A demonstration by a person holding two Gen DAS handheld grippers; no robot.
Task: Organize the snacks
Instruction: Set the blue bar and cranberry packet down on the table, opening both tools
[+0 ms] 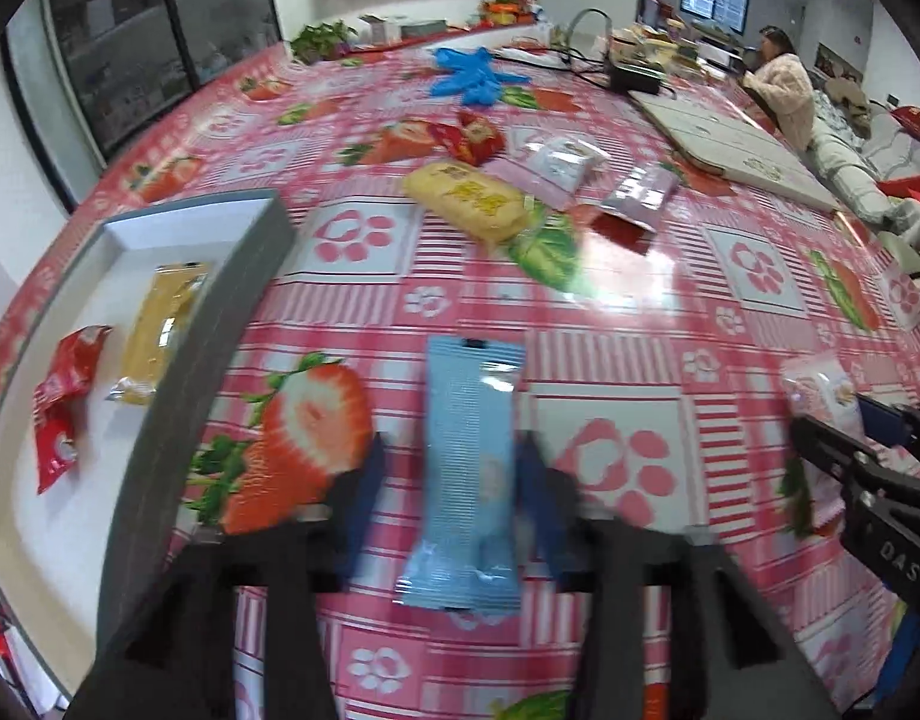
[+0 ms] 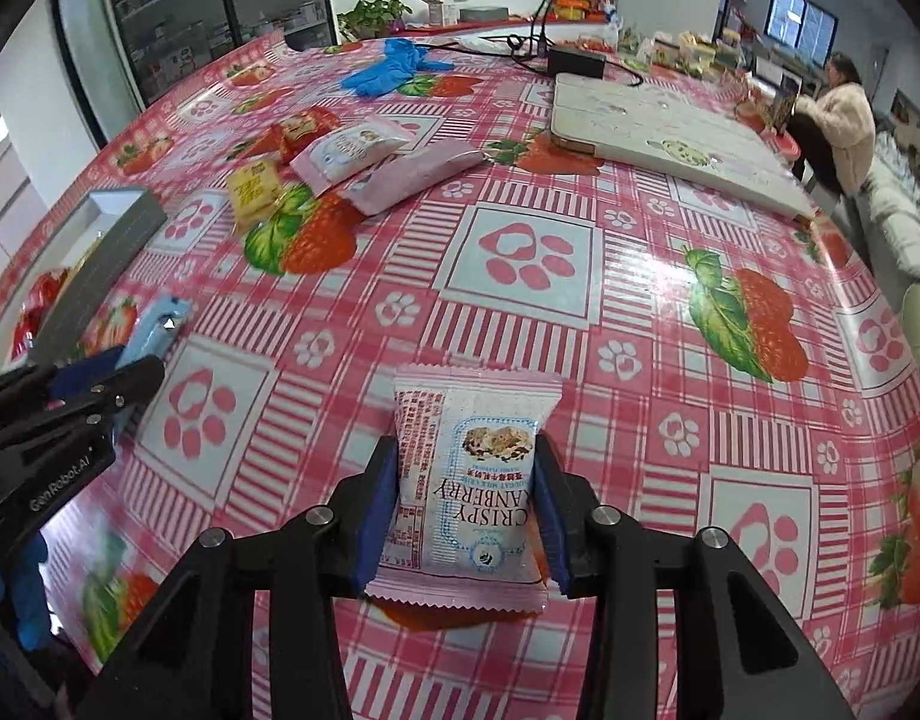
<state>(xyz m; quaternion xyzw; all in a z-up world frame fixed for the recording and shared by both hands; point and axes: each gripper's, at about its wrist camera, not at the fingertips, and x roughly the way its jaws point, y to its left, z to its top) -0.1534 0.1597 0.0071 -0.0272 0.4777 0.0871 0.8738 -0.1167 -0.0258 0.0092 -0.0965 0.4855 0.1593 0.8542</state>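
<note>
Jaws of the right gripper [image 2: 466, 507] were clamped on a pink-and-white cranberry nougat packet [image 2: 469, 480], blue pads pressed against both of its long edges, the packet held above the counter [image 2: 640, 324] with its printed label upside down. Jaws of the left gripper [image 1: 445, 507] stood released, one finger on either side of a light-blue snack bar [image 1: 469, 468] with a gap showing at each edge; motion blur smeared both pads, so whether the bar lay flat on the strawberry-print cloth could not be told. To the left sat a grey tray [image 1: 220, 324] with a white floor, its near end cut off by the frame, holding a yellow wafer packet [image 1: 160, 330] and a red candy wrapper [image 1: 61, 402] side by side. Farther back lay a loose group: a yellow cake packet [image 1: 466, 201], a red wrapper [image 1: 472, 135], a pale pink packet [image 1: 556, 165] and a mauve bar [image 1: 640, 192], some overlapping. Blue gloves [image 1: 469, 75] lay beyond them, with a flat white box [image 1: 730, 144] to the right. A seated person in a pale fleece jacket [image 1: 787, 90] was at the far end.
</note>
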